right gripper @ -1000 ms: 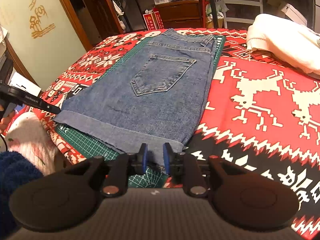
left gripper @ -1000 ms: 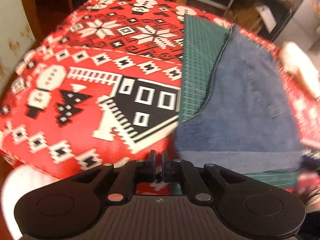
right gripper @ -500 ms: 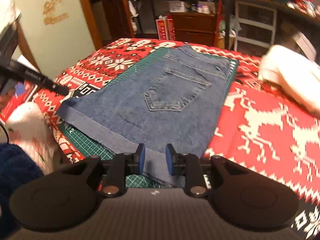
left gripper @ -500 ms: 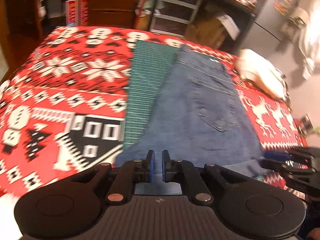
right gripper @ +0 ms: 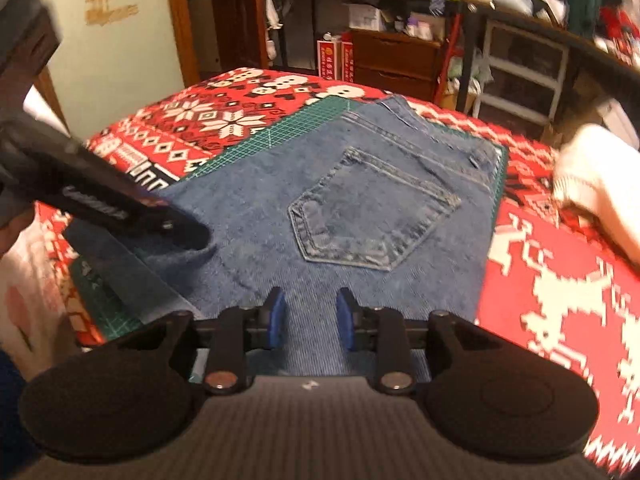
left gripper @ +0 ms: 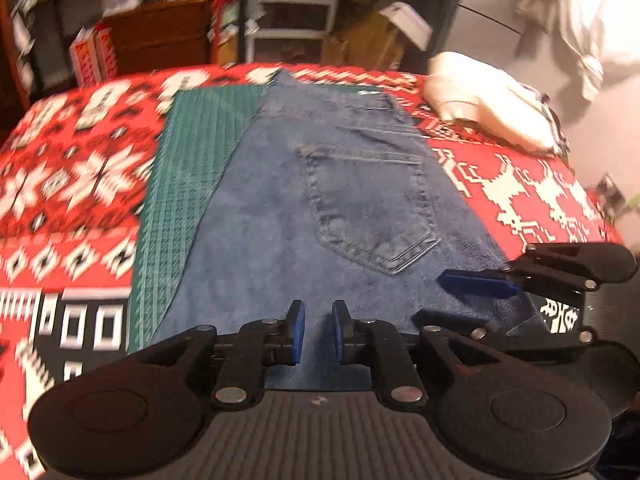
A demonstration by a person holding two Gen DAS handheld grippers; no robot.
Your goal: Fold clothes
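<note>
Both claws stood slightly parted and held nothing: left gripper (left gripper: 318,330) and right gripper (right gripper: 310,318) hung over the near hem of the denim shorts (right gripper: 320,216) (pocket up, flat on the green mat (left gripper: 192,184)), seemingly to seize that hem.

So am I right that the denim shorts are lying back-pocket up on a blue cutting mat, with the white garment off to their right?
Not quite: the cutting mat is green, not blue, as the right wrist view shows. The rest holds: the denim shorts lie on it with the back pocket facing up, and the white garment sits to their right.
</note>
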